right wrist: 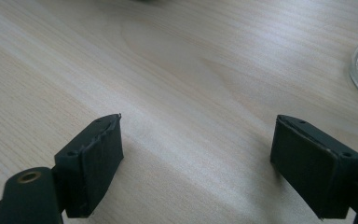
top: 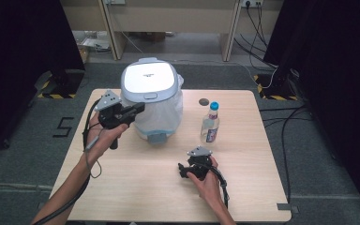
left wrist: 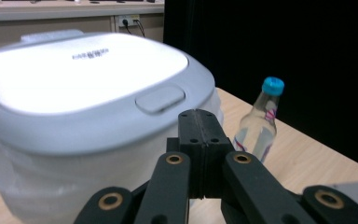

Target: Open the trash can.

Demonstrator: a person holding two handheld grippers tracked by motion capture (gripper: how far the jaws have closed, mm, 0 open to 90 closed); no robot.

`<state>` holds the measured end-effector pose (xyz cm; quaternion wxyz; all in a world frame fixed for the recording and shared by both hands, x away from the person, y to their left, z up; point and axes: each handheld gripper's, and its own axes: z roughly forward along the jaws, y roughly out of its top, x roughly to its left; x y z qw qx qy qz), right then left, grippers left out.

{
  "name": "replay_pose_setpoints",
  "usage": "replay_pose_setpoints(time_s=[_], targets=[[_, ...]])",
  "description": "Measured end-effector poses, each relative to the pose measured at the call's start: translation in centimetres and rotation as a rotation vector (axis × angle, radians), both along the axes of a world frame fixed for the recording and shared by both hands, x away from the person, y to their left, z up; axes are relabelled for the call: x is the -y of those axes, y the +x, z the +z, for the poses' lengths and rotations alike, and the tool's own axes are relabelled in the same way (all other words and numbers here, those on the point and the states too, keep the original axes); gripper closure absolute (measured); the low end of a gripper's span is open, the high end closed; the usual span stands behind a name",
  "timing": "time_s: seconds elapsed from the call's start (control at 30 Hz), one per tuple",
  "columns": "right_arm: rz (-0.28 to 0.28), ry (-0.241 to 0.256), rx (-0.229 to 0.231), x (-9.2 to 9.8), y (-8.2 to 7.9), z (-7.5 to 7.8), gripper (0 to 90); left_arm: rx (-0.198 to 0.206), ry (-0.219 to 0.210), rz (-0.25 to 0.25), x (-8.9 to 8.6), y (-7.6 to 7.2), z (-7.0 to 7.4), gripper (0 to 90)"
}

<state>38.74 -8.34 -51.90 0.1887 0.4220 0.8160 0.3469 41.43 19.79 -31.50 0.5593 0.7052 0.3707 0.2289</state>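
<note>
So the big white and grey rice cooker [top: 151, 101] sits toward the back of the wooden worktop [top: 136, 183], a bit left of centre, lid down. The left gripper [top: 138, 108] is up right against its front-left side, fingers [left wrist: 200, 135] clenched flat together with nothing between them; in the left gripper view they point at the cooker's rim just below the lid's latch button [left wrist: 160, 98]. Can't tell if the tips actually touch the cooker. A clear bottle [top: 210, 123] with a blue cap stands upright just to the right of the cooker. The right gripper [top: 183, 171] is down near the front of the worktop, below the bottle, fingers [right wrist: 91, 163] spread wide and released over bare wood.
</note>
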Motion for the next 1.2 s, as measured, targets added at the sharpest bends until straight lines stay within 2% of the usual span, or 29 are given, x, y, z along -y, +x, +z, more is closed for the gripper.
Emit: replay_pose_setpoints(time_s=[0.3, 0.43, 0.57, 0.67, 0.73, 0.83, 0.93, 1.13, 1.17, 1.2], targets=[[0.0, 0.001, 0.0, 0.0, 0.0, 0.0, 16.9, 0.008, 0.004, 0.008, 1.2, 2.0, 1.5, 89.6], [0.0, 0.001, 0.002, 0.0, 0.0, 0.0, 16.9, -0.001, 0.019, 0.028, 1.7, 3.2, 1.4, 89.6], [0.0, 0.001, 0.002, 0.0, 0.0, 0.0, 16.9, -0.018, 0.04, 0.042, 1.8, 4.0, 0.7, 89.6], [0.001, 0.001, 0.001, 0.0, 0.0, 0.0, 16.8, -0.008, 0.044, 0.051, 1.9, 4.2, 0.4, 89.6], [0.002, 0.001, 0.002, 0.0, 0.0, 0.0, 16.9, 0.02, 0.072, 0.08, 1.9, 4.3, 0.3, 89.6], [0.001, 0.001, 0.001, 0.0, 0.0, 0.0, 16.9, 0.026, 0.098, 0.086, 2.1, 4.3, 0.4, 89.6], [0.002, 0.001, 0.003, 0.0, 0.0, 0.0, 17.0, 0.051, 0.136, 0.096, 2.5, 4.0, 0.3, 89.7], [0.002, 0.0, 0.003, 0.0, 0.0, 0.0, 17.0, 0.068, 0.137, 0.094, 2.5, 3.9, 0.1, 89.6], [0.002, 0.001, 0.002, 0.0, 0.0, 0.0, 16.9, 0.082, 0.147, 0.089, 2.5, 4.0, 0.1, 89.7], [0.002, 0.0, 0.002, 0.0, 0.0, 0.0, 17.0, 0.069, 0.138, 0.09, 2.5, 4.0, 0.1, 89.7]])
